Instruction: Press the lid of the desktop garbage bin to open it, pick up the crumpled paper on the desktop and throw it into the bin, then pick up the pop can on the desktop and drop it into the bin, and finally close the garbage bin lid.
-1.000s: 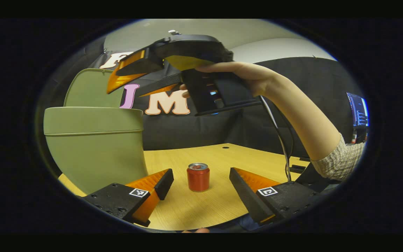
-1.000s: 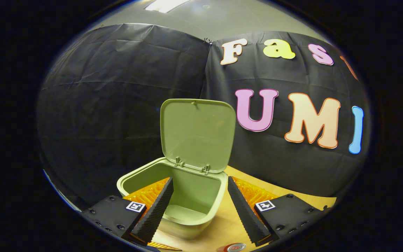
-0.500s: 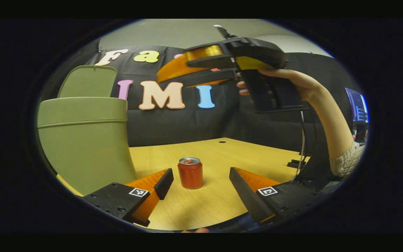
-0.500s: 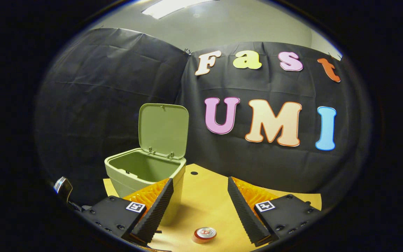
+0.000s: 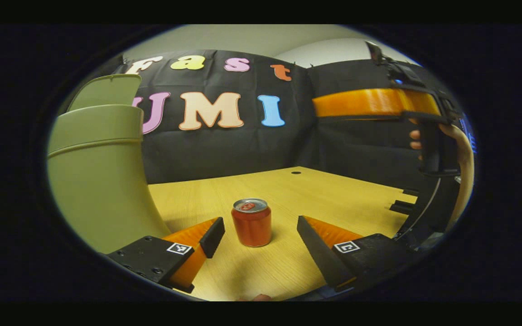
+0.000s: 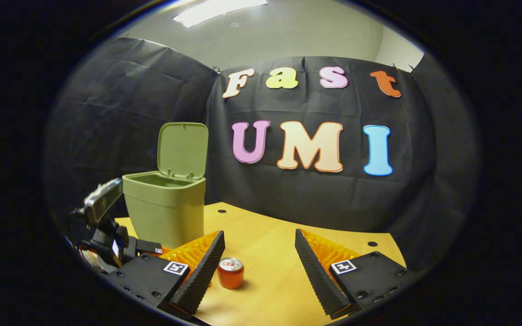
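A red pop can point(image 5: 252, 222) stands upright on the wooden table point(image 5: 297, 194), just ahead of my left gripper point(image 5: 261, 231), which is open and low over the desk with the can near the gap between its fingers. The green bin point(image 5: 95, 176) rises close on the left, its lid point(image 5: 104, 90) standing open. In the right gripper view the same bin point(image 6: 166, 208) with raised lid point(image 6: 182, 149) stands at the left, and the can point(image 6: 230, 273) sits below the open right gripper point(image 6: 259, 267). The right gripper point(image 5: 379, 103) hangs high at the right in a hand.
The left gripper's body point(image 6: 102, 226) shows low at the left beside the bin. Black cloth walls close the back and sides. A cable point(image 5: 424, 208) hangs from the right gripper near the table's right edge, where small black fittings point(image 5: 401, 206) sit.
The right gripper has pulled back and to the right, away from above the bin, staying open. The left gripper stays low with the can now slightly closer.
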`<state>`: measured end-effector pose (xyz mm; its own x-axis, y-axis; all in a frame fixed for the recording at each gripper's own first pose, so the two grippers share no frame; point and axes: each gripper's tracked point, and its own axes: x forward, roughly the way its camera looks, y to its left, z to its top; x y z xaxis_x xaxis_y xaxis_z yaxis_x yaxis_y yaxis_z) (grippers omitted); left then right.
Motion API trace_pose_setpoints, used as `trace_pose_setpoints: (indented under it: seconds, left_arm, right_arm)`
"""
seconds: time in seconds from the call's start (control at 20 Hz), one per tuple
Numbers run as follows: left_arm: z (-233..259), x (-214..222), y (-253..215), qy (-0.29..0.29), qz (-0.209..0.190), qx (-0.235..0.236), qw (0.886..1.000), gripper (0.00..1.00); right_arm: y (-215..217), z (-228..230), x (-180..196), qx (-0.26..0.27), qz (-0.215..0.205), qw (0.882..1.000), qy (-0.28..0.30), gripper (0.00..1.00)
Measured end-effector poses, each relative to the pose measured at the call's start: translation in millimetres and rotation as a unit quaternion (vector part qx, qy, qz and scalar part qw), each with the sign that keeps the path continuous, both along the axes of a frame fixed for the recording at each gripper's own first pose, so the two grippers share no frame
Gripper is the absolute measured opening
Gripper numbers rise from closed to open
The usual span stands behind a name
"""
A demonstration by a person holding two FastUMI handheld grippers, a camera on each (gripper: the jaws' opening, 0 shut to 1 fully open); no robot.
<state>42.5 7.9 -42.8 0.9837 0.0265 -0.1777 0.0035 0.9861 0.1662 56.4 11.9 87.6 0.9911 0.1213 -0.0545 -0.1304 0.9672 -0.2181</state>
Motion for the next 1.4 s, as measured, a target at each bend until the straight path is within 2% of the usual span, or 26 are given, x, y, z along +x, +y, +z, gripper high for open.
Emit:
trace_pose_setpoints:
  seconds: [0.1,0.2,0.4,0.55,1.0,1.15,1.25,1.35,1.4]
  left_arm:
    - [-6.6,7.4,0.6,0.010,0.003,-0.003,1.000,0.98]
    - [-10.7,15.2,3.3,0.017,0.009,-0.004,1.000,1.00]
    - [-25.8,30.0,9.0,0.035,0.022,-0.010,0.999,0.98]
    - [-33.4,37.4,15.7,0.043,0.035,-0.008,0.998,0.98]
    - [-49.0,53.6,26.8,0.067,0.052,-0.010,0.996,0.98]
    - [-55.2,55.8,25.7,0.073,0.046,-0.018,0.996,0.97]
    - [-59.3,57.8,21.1,0.081,0.036,-0.025,0.996,0.91]
    - [-60.6,57.1,19.9,0.086,0.033,-0.021,0.996,0.78]
    - [-59.1,56.5,18.9,0.088,0.030,-0.021,0.995,0.78]
  right_arm:
    - [-21.0,-16.1,-9.2,-0.012,-0.030,0.999,-0.001,0.98]
    - [-32.3,-28.1,-19.1,-0.010,-0.046,0.999,-0.002,1.00]
    - [-43.5,-55.1,-27.3,0.016,-0.050,0.999,0.008,0.98]
    - [-61.1,-70.8,-26.6,0.024,-0.073,0.997,0.016,0.98]
    - [-92.8,-88.1,-27.2,0.056,-0.097,0.993,0.023,0.98]
    - [-96.7,-93.7,-26.4,0.067,-0.101,0.992,0.031,1.00]
    - [-97.6,-97.0,-25.2,0.065,-0.103,0.992,0.036,0.98]
    - [-95.2,-98.0,-25.6,0.062,-0.100,0.992,0.039,0.98]
    - [-93.2,-96.9,-25.3,0.061,-0.098,0.993,0.039,0.98]
